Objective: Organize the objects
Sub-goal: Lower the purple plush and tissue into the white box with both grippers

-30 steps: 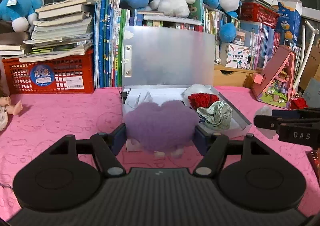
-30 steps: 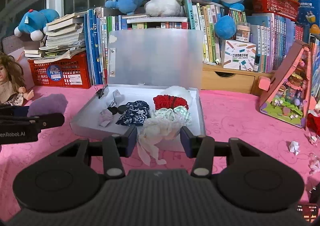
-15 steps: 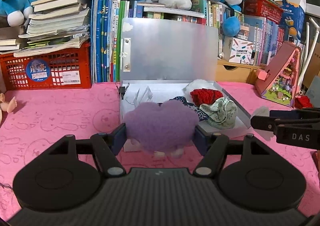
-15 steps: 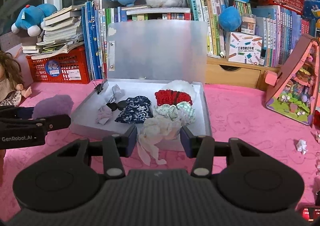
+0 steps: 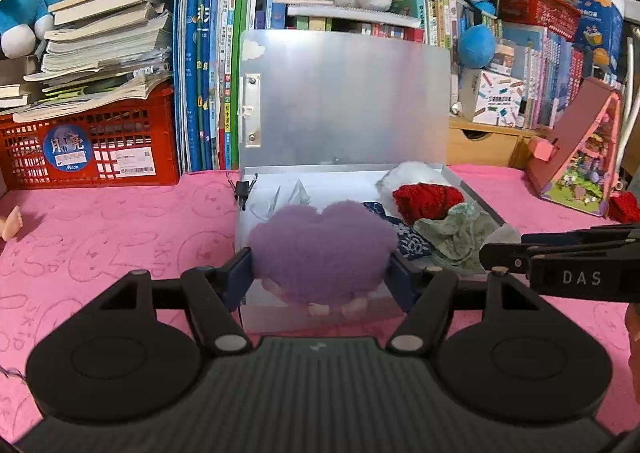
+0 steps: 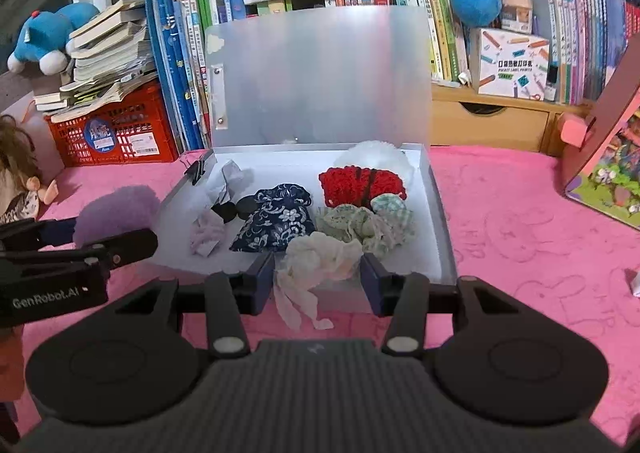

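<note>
An open translucent plastic box (image 6: 442,221) with its lid up stands on the pink cloth; it also shows in the left wrist view (image 5: 476,201). It holds a red knit piece (image 6: 362,183), a white fluffy piece (image 6: 376,155), a dark blue floral pouch (image 6: 278,219), a green checked cloth (image 6: 372,223) and crumpled paper (image 6: 230,181). My left gripper (image 5: 322,273) is shut on a purple fluffy toy (image 5: 320,245) at the box's front left corner. My right gripper (image 6: 318,279) is shut on a crumpled white cloth (image 6: 320,259) over the box's front edge.
Books, a red crate (image 5: 92,145) and plush toys line the back. A pink house model (image 6: 604,157) stands at the right, a doll (image 6: 18,181) at the left. A black binder clip (image 6: 198,169) sits on the box's left rim. Paper scraps lie at the right.
Both grippers have moved forward toward the box, each still holding its item. The box looks larger and nearer in both views.
</note>
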